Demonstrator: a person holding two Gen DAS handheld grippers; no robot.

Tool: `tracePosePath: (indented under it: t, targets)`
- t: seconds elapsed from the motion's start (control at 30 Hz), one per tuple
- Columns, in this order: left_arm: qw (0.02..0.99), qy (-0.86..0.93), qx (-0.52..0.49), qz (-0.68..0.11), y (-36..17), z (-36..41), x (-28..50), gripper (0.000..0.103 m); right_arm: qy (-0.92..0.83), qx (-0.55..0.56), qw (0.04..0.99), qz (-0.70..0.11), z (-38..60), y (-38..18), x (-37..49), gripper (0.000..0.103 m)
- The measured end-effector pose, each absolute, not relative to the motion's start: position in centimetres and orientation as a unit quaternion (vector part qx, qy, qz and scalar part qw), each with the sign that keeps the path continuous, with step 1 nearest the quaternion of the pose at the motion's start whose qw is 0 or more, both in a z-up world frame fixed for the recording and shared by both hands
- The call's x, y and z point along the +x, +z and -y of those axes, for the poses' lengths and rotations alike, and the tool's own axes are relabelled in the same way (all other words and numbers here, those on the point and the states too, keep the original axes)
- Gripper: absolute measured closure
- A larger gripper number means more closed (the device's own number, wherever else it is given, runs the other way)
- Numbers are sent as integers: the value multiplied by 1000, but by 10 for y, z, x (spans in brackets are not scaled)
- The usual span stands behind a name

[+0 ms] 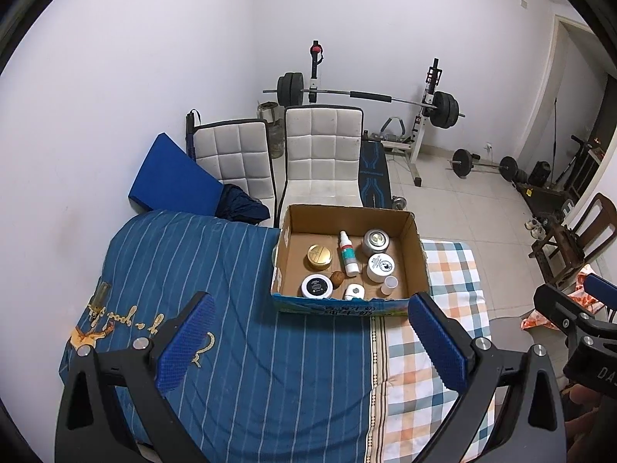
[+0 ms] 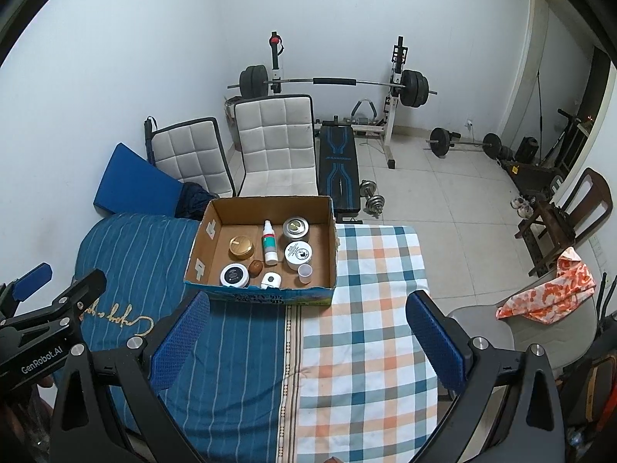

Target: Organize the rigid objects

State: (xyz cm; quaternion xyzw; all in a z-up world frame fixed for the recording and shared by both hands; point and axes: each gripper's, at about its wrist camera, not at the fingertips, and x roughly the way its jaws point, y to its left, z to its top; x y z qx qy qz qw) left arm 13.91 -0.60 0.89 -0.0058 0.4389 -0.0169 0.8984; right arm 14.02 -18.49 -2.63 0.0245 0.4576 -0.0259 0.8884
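Note:
An open cardboard box (image 1: pixel 418 258) (image 2: pixel 196 247) sits on the far part of a cloth-covered table. Inside lie a gold-lidded jar (image 1: pixel 319 256) (image 2: pixel 241 247), a white spray bottle (image 1: pixel 348 252) (image 2: pixel 269 245), a metal tin (image 1: pixel 375 242) (image 2: pixel 295 229), two white jars (image 1: pixel 380 267) (image 2: pixel 298 254), a black-lidded jar (image 1: pixel 317 286) (image 2: pixel 234 274), a brown round object (image 1: pixel 337 278) (image 2: pixel 255 267), a small white device (image 1: pixel 354 292) (image 2: pixel 270 280) and a small cup (image 1: pixel 389 284) (image 2: pixel 304 272). My left gripper (image 1: pixel 308 343) and right gripper (image 2: pixel 308 339) are open and empty, held above the table in front of the box.
The table has a blue striped cloth (image 1: pixel 250 328) on the left and a checked cloth (image 2: pixel 366 328) on the right. Two white chairs (image 1: pixel 320 154) stand behind the box. A barbell rack (image 2: pixel 331 85), weights and a wooden chair (image 2: pixel 570 216) stand on the tiled floor.

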Motion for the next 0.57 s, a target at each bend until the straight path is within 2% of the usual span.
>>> tracePosePath:
  t: [0.57]
  targets:
    - [903, -11, -12, -430, 15, 4, 136, 0, -20, 21, 889, -458, 182, -25, 141, 0]
